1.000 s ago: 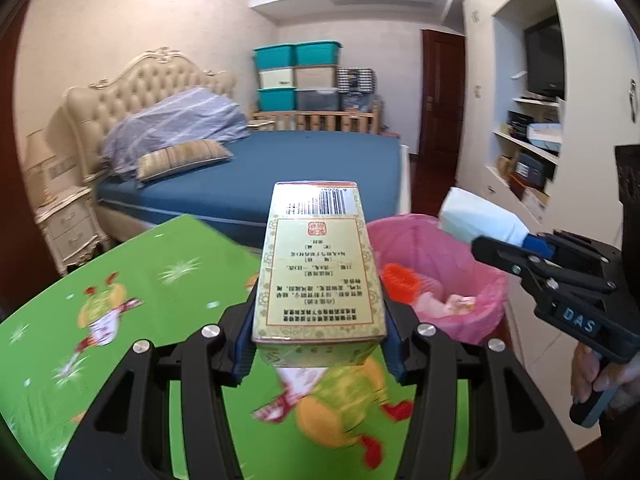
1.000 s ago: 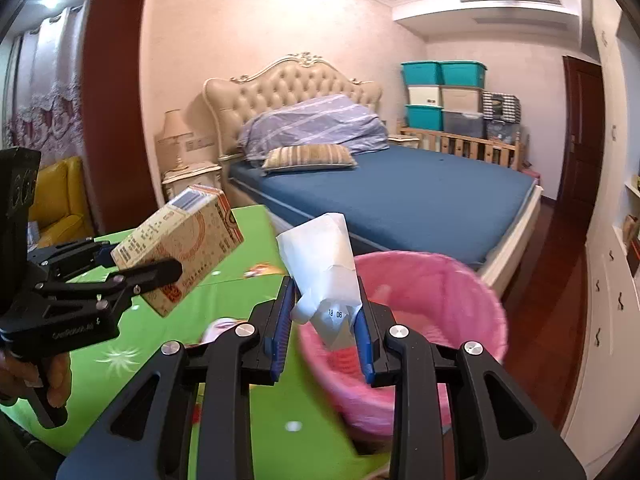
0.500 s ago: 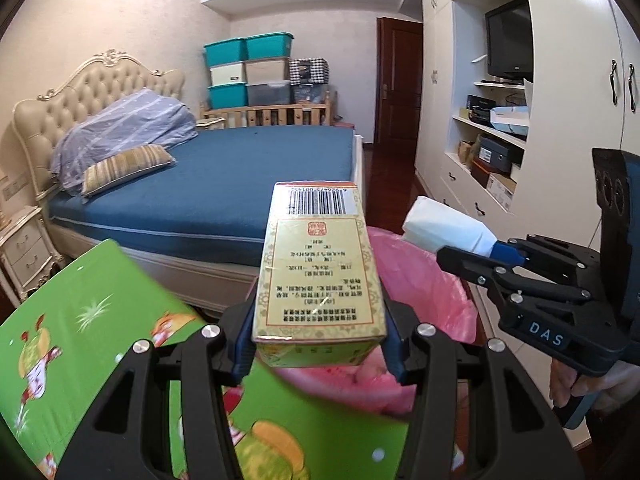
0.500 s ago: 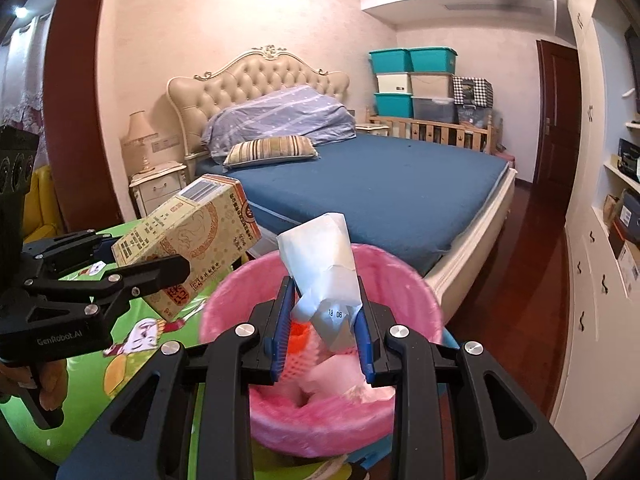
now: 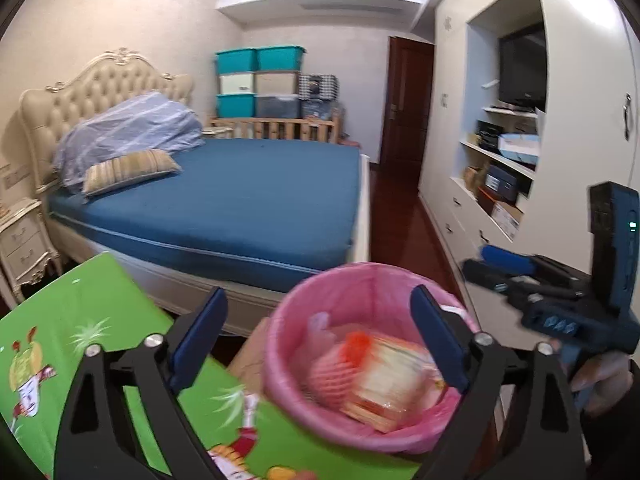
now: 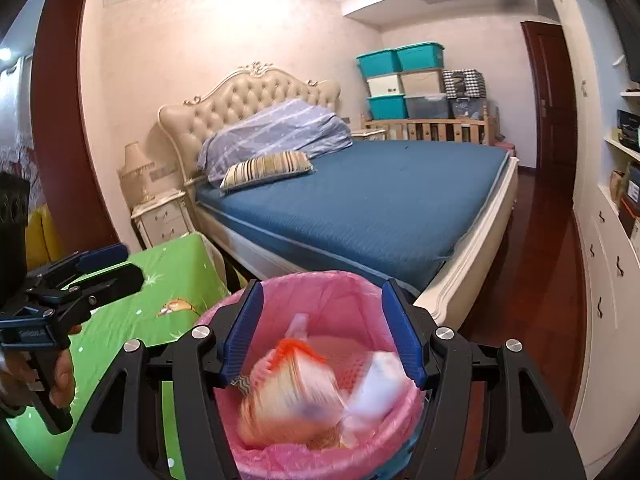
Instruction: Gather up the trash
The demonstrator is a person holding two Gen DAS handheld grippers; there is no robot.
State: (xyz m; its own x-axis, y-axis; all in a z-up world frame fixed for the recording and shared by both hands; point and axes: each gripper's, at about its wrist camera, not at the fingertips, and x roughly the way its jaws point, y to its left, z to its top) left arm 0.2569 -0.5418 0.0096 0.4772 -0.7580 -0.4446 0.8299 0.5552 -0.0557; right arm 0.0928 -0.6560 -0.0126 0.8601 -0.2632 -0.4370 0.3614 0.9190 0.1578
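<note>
Trash fills the pink-lined bin (image 5: 372,364) under the left gripper (image 5: 318,338), whose blue pads stand wide apart with nothing between them; a yellowish carton (image 5: 394,386) lies blurred inside beside orange netting (image 5: 356,344). Beside the bin lies a green cartoon cloth (image 5: 80,320).

From the right wrist, the right gripper (image 6: 322,330) also gapes empty over the bin (image 6: 320,460), where a white crumpled wrapper (image 6: 376,384) shows, blurred, beside the carton (image 6: 292,392).

No legible text or labels
</note>
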